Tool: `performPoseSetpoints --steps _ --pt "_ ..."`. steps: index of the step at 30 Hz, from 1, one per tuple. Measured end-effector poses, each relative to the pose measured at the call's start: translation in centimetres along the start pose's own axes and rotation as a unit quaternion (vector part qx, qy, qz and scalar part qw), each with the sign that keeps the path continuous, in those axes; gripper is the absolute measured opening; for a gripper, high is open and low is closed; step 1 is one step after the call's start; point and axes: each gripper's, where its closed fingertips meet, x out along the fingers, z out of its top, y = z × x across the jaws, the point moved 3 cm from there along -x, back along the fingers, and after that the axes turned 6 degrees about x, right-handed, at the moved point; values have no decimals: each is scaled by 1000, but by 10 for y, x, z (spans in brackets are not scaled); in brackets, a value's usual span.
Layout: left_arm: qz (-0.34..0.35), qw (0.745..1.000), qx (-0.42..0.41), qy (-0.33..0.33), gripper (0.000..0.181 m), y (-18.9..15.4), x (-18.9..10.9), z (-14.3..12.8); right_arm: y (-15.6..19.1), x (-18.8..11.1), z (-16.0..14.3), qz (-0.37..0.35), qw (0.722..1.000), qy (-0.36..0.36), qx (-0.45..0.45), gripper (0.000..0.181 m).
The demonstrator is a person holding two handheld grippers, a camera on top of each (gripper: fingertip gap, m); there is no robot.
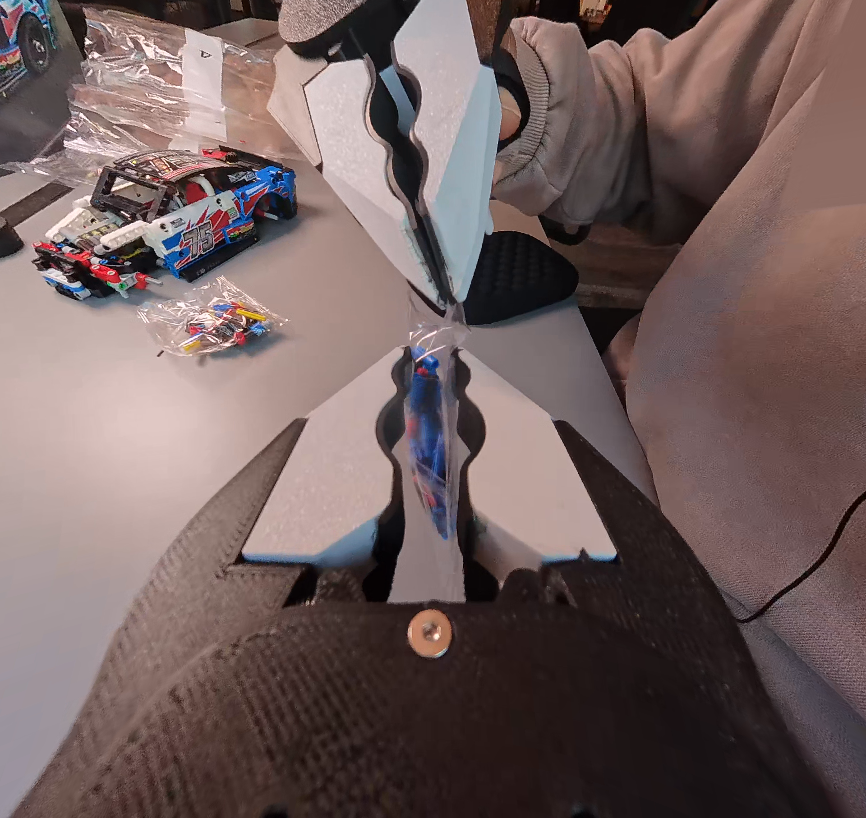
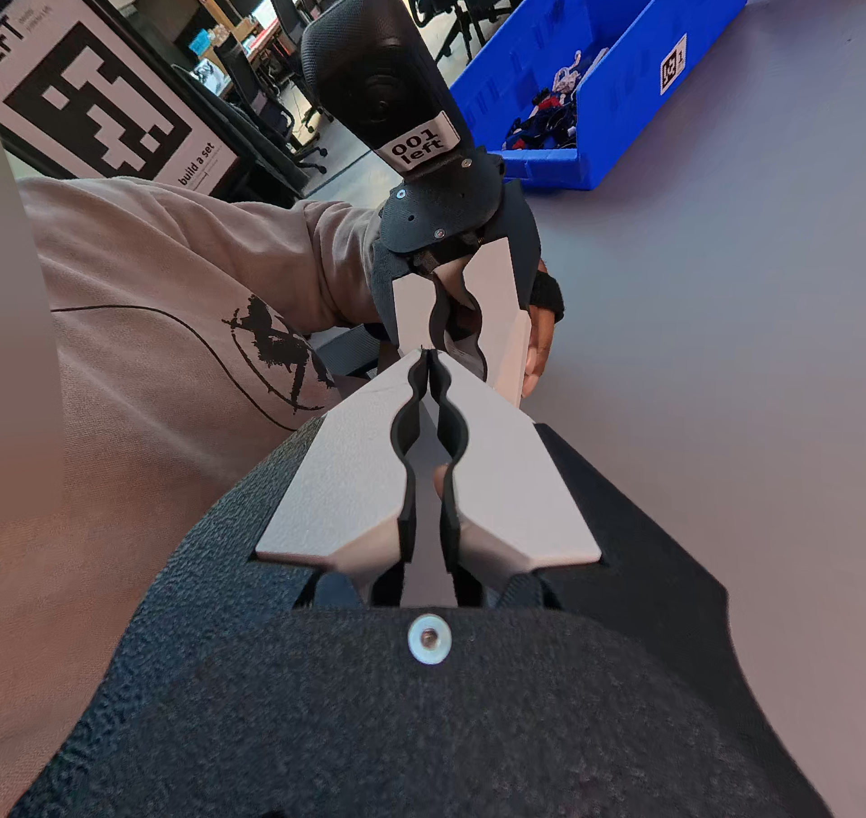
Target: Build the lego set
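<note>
Pinching a thin, slippery, featherweight clear parts bag (image 1: 429, 444) with both closed jaws, left gripper (image 1: 429, 420) mid-bag, right gripper (image 1: 447, 299) on the crinkly top edge.

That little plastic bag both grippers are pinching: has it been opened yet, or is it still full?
Still full: blue and red pieces fill the bag. Whether its pinched top is torn, I cannot tell.

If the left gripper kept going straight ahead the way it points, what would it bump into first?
Almost at once, the right gripper: its shut tips pinch the top of the same clear bag of blue pieces that the left gripper holds, tip to tip.
</note>
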Motion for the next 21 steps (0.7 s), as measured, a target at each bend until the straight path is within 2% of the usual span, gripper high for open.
performPoseSetpoints --steps 7,10,17,21 --pt "-19 996 -57 -73 22 -3 -5 -10 -2 10 1 -8 1000 4 -9 0" --pt "-13 996 -55 -66 21 1 -2 -17 -13 22 -8 -22 999 36 14 0" --pt "20 998 -28 -48 16 7 -7 -22 -22 19 -3 -20 999 18 22 0" --pt "29 998 -25 -42 5 10 -8 -22 -28 10 0 -25 999 0 24 0"
